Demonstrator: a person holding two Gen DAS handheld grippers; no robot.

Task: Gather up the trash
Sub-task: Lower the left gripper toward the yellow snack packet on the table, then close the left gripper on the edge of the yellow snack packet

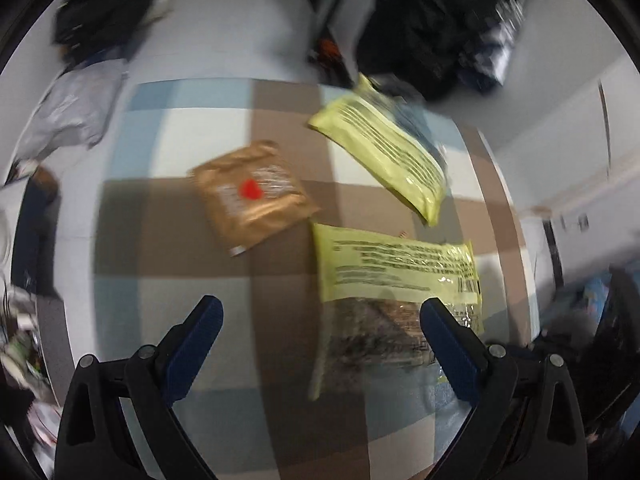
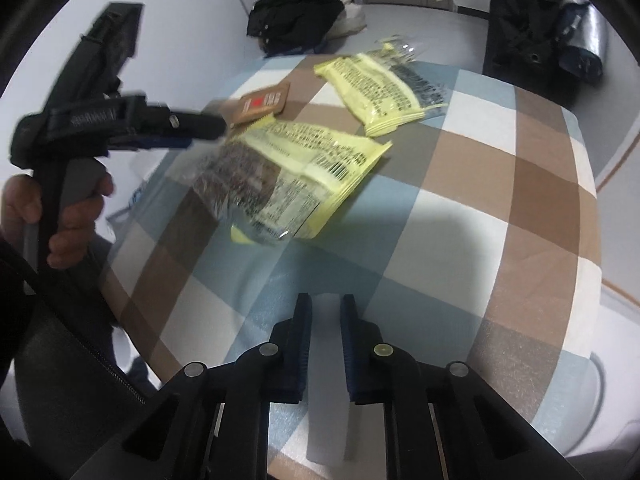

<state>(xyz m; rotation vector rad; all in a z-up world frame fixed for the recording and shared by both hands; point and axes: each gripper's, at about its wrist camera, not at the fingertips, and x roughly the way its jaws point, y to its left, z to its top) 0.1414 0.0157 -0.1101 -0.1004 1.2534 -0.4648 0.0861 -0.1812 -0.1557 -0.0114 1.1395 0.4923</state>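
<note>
on the checked cloth (image 1: 160, 220) lie two yellow wrappers (image 1: 384, 156) (image 1: 396, 268), one brown packet (image 1: 252, 196).

Left wrist cam: steep downward look, close over the checkered worktop (image 1: 160, 220), its own jaws at bottom of frame. Right wrist cam: lower, shallower angle from the near edge, looking across the worktop (image 2: 500, 200) toward the far edge. Both share the nearer yellow wrapper (image 1: 396, 264) (image 2: 304, 160), farther yellow wrapper (image 1: 384, 152) (image 2: 380, 92), brown packet (image 1: 252, 196) (image 2: 262, 104).

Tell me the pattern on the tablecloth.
The tablecloth has brown, white and pale blue checks; the right wrist view shows it best.
</note>
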